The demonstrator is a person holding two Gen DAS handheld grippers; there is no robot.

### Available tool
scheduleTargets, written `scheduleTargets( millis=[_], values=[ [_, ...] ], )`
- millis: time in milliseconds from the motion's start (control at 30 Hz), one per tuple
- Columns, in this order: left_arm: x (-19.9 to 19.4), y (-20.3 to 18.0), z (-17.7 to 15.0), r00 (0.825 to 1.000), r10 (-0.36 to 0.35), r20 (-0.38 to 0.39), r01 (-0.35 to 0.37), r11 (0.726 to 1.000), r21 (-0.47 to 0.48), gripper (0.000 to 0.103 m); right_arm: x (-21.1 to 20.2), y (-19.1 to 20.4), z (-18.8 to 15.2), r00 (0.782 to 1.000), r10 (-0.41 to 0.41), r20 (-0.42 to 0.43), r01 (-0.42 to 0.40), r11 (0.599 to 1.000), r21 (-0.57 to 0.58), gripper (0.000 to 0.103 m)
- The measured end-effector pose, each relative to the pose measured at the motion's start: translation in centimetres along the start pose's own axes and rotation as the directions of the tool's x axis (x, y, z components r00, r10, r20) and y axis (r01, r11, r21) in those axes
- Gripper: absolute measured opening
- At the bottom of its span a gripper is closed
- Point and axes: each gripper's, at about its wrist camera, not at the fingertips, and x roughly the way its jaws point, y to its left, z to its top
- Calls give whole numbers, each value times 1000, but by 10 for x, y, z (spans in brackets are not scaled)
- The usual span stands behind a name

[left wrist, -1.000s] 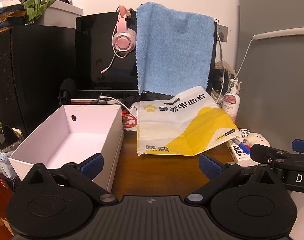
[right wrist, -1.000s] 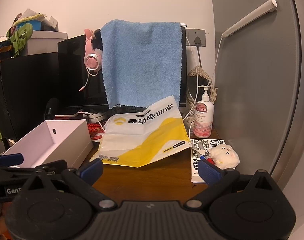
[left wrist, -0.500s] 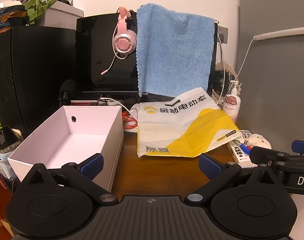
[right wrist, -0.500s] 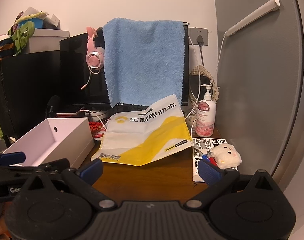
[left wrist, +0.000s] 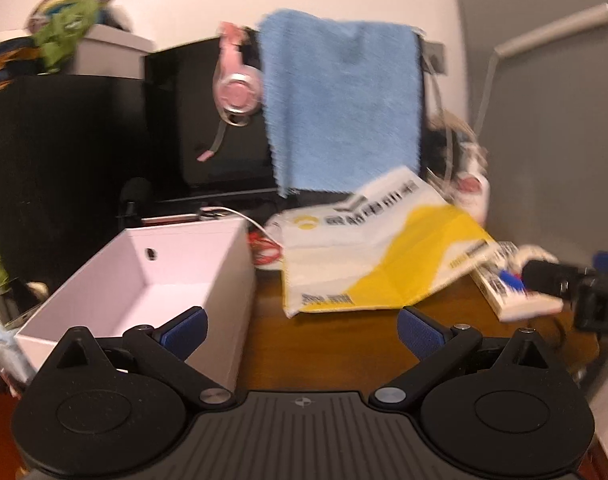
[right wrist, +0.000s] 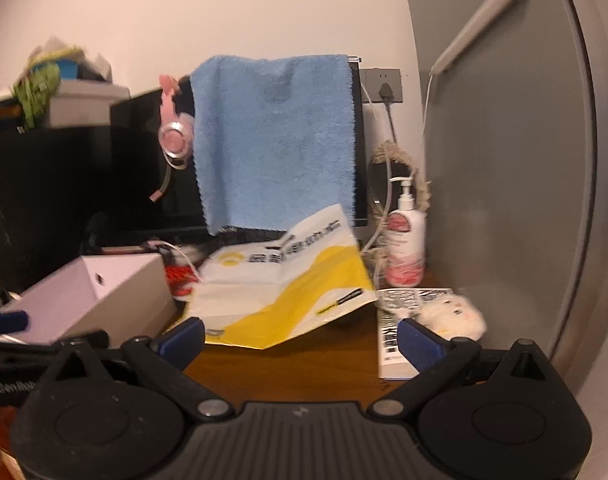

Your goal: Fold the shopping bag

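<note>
Black claws: two; the left gripper [left wrist: 300, 330] and the right gripper [right wrist: 300, 337] each have their blue-padded fingers wide apart, holding nothing, above the near edge of the table.
Wooden table [right wrist: 304, 364]: one, brown, bare just in front of both claws.
White box [left wrist: 144, 276]: one, open on top, nothing inside, on the left side of the table.
Shopping bag [right wrist: 288, 284]: one, white and yellow with printed characters; it lies on the table in the middle, beyond the fingers and not touched by them, its far right corner lifted up, still unfolded with creases.
Booklet [right wrist: 399, 328]: one, at the right of the bag, with one small white plush toy [right wrist: 451, 316] on it.
Pump bottle [right wrist: 405, 240]: one, white and pink, standing behind the booklet.
Blue towel [right wrist: 276, 140]: one, hanging over the one black monitor [left wrist: 192, 120] at the back.
Pink headset [left wrist: 238, 88]: one, hanging on the monitor just left of the towel.
</note>
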Motion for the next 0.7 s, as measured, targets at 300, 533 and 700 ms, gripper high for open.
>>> scheduleTargets(
  millis=[300,533,700],
  values=[
    [20,5,-9,997,-69,-20,68,997,-23,102,18,-27,-17,998,45,35,-46,998,46,103],
    [31,1,-21,997,-74,4,75,996,-38,102,44,-41,-27,991,128,51,-131,988,77,103],
    [43,8,-28,988,-152,-38,148,985,-87,102,71,-62,-32,983,174,53,-182,958,221,103]
  ],
)
